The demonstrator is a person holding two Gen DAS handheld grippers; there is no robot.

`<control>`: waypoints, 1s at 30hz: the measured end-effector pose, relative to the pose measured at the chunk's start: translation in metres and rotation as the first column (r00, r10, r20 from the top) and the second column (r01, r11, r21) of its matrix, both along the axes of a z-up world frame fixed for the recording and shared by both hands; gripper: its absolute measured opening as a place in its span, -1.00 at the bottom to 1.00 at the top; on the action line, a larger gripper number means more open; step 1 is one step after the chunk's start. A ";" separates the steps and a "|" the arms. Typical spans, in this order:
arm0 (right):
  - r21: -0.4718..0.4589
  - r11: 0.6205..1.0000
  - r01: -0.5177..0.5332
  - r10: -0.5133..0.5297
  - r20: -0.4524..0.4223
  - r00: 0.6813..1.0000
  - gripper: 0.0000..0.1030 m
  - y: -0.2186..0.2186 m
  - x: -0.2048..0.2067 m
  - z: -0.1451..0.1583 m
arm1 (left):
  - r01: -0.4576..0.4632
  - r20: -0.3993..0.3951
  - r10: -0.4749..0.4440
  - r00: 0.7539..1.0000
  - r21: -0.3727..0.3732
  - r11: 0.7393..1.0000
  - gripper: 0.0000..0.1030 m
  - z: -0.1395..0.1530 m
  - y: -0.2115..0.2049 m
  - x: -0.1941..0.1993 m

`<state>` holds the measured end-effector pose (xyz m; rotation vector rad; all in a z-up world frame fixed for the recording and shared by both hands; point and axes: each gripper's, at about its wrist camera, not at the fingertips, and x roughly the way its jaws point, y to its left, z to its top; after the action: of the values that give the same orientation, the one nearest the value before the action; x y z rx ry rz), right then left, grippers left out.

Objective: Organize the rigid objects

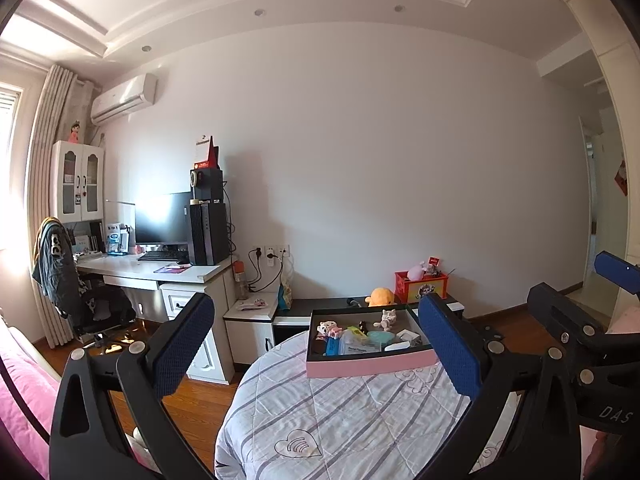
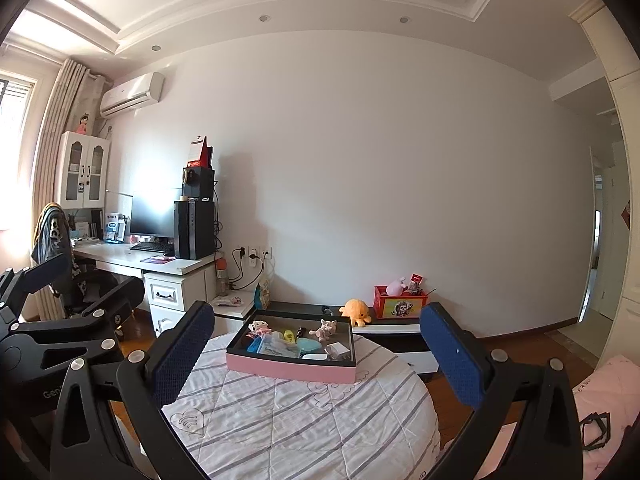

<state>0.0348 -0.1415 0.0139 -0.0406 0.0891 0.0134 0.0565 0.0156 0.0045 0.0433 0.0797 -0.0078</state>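
A pink tray (image 1: 370, 365) (image 2: 288, 369) with a dark inside sits at the far side of a round table under a striped quilt (image 1: 340, 420) (image 2: 304, 420). It holds a small cat figure (image 1: 387, 318) (image 2: 326, 329), a pink-and-white doll (image 1: 330, 328) (image 2: 259, 327), a teal round lid (image 1: 380, 337) (image 2: 309, 345), a white charger (image 1: 409, 336) (image 2: 338, 350) and other small items. My left gripper (image 1: 315, 301) is open and empty, short of the tray. My right gripper (image 2: 316, 311) is likewise open and empty. Each also shows in the other's view, the right gripper (image 1: 580, 284) and the left gripper (image 2: 86, 280).
Behind the table, a low black bench carries an orange plush (image 1: 381, 296) (image 2: 355, 311) and a red box (image 1: 420, 286) (image 2: 400, 307). A white desk (image 1: 160, 272) with a monitor and computer tower stands at the left, with an office chair (image 1: 80, 292). Pink bedding (image 1: 24, 400) lies near left.
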 end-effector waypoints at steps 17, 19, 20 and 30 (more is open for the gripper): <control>0.010 1.000 0.009 -0.009 0.001 1.000 1.00 0.002 -0.003 0.002 | -0.015 0.005 0.015 1.000 -0.003 1.000 1.00 -0.001 0.000 -0.001; 0.011 1.000 0.007 -0.007 0.002 1.000 1.00 0.002 -0.003 0.002 | -0.022 0.008 0.022 1.000 -0.003 1.000 1.00 -0.001 0.000 -0.001; 0.011 1.000 0.006 -0.006 0.001 1.000 1.00 0.003 -0.003 0.002 | -0.024 0.009 0.024 1.000 -0.003 1.000 1.00 -0.001 0.000 -0.001; 0.005 1.000 0.004 -0.004 0.010 1.000 1.00 0.004 -0.006 0.004 | -0.035 0.029 0.035 0.999 -0.019 0.999 1.00 0.000 0.000 -0.004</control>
<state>0.0284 -0.1374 0.0174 -0.0358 0.0793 0.0093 0.0529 0.0160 0.0045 0.0234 0.0510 0.0269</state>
